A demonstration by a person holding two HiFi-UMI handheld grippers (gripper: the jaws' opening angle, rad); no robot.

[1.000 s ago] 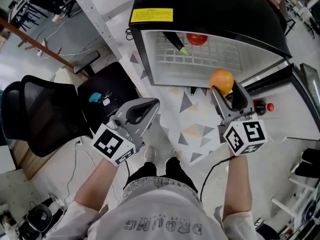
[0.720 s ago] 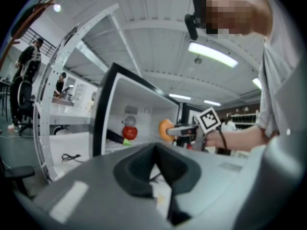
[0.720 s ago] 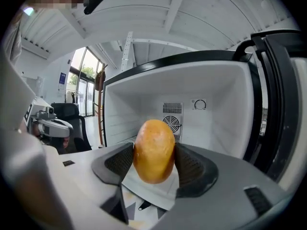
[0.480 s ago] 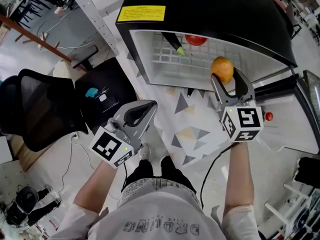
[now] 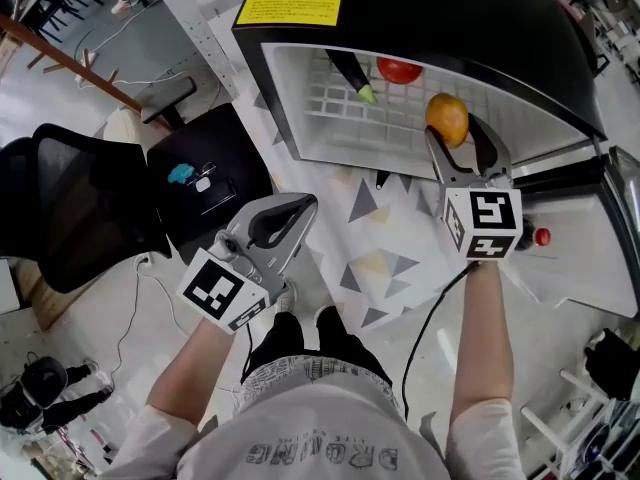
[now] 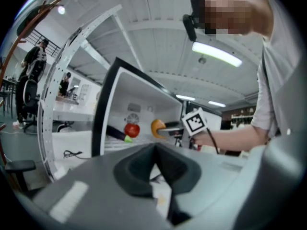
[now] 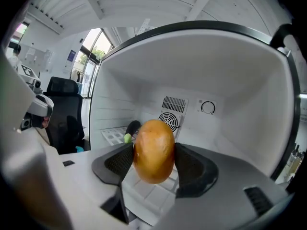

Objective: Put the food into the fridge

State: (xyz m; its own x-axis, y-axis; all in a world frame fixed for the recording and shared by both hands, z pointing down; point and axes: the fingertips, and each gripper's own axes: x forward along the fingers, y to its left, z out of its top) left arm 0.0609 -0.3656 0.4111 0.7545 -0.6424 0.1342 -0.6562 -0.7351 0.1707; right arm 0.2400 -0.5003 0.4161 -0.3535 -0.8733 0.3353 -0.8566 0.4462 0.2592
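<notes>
An orange fruit sits between the jaws of my right gripper, which is shut on it at the open mouth of the small black fridge. Inside, on the white wire shelf, lie a red tomato and a dark eggplant with a green stem. My left gripper hangs lower left, away from the fridge, shut with nothing in it.
A black office chair stands at the left, with a dark box beside it. The fridge's open door is at the right. A metal rack post rises left of the fridge. A cable trails from the right gripper.
My right gripper has carried the orange up and forward, from in front of the fridge to its opening. The left gripper has hardly moved.
</notes>
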